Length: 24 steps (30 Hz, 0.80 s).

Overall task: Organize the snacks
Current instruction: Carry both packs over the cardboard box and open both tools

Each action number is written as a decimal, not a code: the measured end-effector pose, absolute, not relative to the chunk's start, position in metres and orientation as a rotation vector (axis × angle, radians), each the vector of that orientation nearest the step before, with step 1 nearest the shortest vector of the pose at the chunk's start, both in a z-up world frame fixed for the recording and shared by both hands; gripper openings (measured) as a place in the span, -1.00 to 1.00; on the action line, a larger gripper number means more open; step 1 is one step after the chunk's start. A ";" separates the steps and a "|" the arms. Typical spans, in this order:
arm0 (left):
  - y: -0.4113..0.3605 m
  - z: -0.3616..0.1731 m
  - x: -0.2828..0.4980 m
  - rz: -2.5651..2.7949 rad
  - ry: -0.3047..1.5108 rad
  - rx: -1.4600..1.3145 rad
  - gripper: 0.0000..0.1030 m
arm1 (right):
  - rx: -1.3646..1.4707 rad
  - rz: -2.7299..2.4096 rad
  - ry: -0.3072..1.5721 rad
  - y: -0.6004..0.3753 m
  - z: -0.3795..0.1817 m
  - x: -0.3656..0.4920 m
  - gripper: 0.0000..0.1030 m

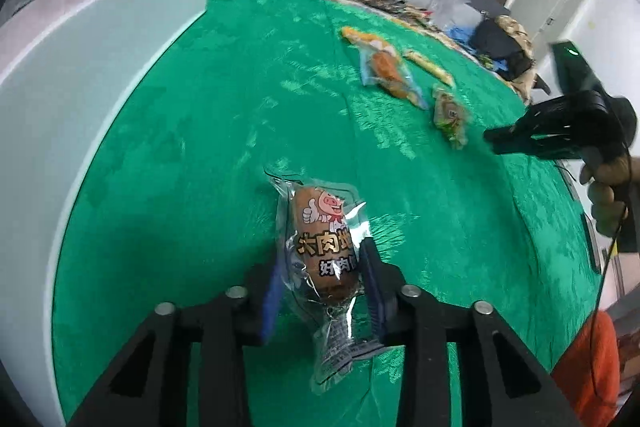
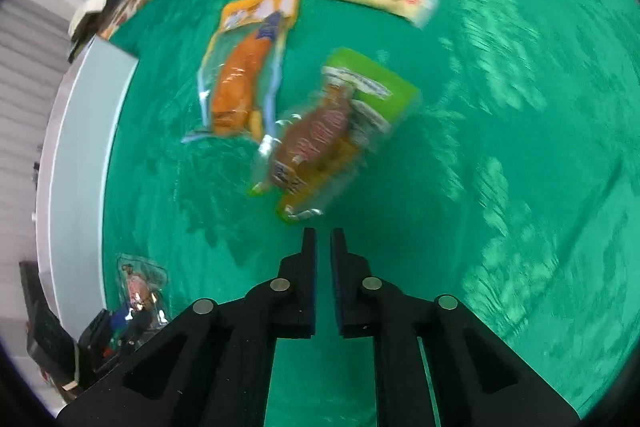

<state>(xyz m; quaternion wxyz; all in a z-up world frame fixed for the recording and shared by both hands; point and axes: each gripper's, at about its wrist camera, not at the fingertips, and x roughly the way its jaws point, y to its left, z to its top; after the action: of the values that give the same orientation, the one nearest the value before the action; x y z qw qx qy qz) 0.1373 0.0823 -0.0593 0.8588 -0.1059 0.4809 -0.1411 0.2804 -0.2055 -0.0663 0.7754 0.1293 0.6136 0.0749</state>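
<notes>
left jaws are clenched on the sausage pack (image 1: pixel 324 251), pads pressing both sides of its lower half; the left gripper (image 1: pixel 322 281) holds it above or on the green cloth (image 1: pixel 200 147), and contact with the cloth cannot be told. right jaws stand nearly together with a thin gap and nothing between them; the right gripper (image 2: pixel 323 255) hovers empty over the cloth.

in the left wrist view, the white box wall (image 1: pixel 100 67) runs from 7 to 11 o'clock. the remaining snacks lie near 1 o'clock: the orange pack (image 1: pixel 388 71), the yellow bar (image 1: pixel 430 67) just beside it, and the green-edged pack (image 1: pixel 450 117) nearest the right gripper at 3 o'clock.

in the right wrist view, the orange pack sits at 11 o'clock, the green-edged pack at 12, just ahead of the fingertips, and the yellow bar beyond at 1 o'clock.

judgement: the step in hand is carrying the sausage pack to the white box. the grip is low on a slippery film, so a level, slow carry is advised, with release only once past the wall edge.

edges: the box wall is the only obstruction on the left. open cloth lies from 12 to 2 o'clock of the left gripper, and wide room at 3 o'clock in the right view.
</notes>
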 end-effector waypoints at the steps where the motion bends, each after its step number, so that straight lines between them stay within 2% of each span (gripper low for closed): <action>1: 0.082 -0.059 0.138 -0.290 1.004 -0.221 -0.22 | 0.302 0.147 1.311 -0.210 -0.062 0.279 -0.26; 2: 0.081 -0.059 0.138 -0.285 1.005 -0.211 -0.14 | 0.345 0.119 1.281 -0.216 -0.058 0.280 0.13; 4: 0.070 -0.058 0.141 -0.277 1.003 -0.154 0.01 | 0.431 0.081 1.240 -0.222 -0.051 0.285 0.18; 6: 0.060 -0.059 0.143 -0.266 1.002 -0.084 0.26 | 0.498 0.063 1.241 -0.219 -0.055 0.297 0.18; 8: 0.040 -0.063 0.145 -0.224 1.001 0.066 0.31 | 0.500 0.032 1.263 -0.204 -0.065 0.319 0.22; 9: 0.033 -0.063 0.144 -0.208 0.985 0.129 0.26 | 0.482 0.009 1.275 -0.197 -0.070 0.326 0.40; 10: 0.033 -0.063 0.143 -0.209 0.977 0.132 0.22 | 0.433 -0.007 1.230 -0.186 -0.070 0.332 0.45; 11: 0.036 -0.063 0.144 -0.209 0.985 0.105 0.19 | 0.345 -0.023 1.241 -0.172 -0.074 0.339 0.43; 12: 0.040 -0.062 0.144 -0.213 0.987 0.078 0.12 | 0.206 -0.039 1.244 -0.154 -0.076 0.342 0.16; 13: 0.049 -0.060 0.142 -0.234 0.979 0.020 0.07 | 0.120 -0.043 1.260 -0.144 -0.079 0.344 0.10; 14: 0.058 -0.057 0.139 -0.246 0.959 -0.031 -0.24 | 0.024 -0.018 1.248 -0.133 -0.078 0.341 -0.04; 15: 0.069 -0.054 0.136 -0.269 0.955 -0.102 -0.37 | 0.026 0.021 1.257 -0.132 -0.077 0.338 -0.10; 18: 0.093 -0.056 0.130 -0.297 0.963 -0.263 -0.39 | 0.160 0.113 1.244 -0.154 -0.064 0.321 -0.23; 24: 0.109 -0.044 0.109 -0.362 0.885 -0.385 -0.41 | 0.580 0.265 1.168 -0.216 -0.049 0.266 -0.25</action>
<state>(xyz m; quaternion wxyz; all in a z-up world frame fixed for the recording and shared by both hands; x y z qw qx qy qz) 0.1094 0.1093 -0.0441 0.8701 -0.1842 0.4233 -0.1729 0.2664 -0.2155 -0.0495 0.7868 0.2692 0.5416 0.1229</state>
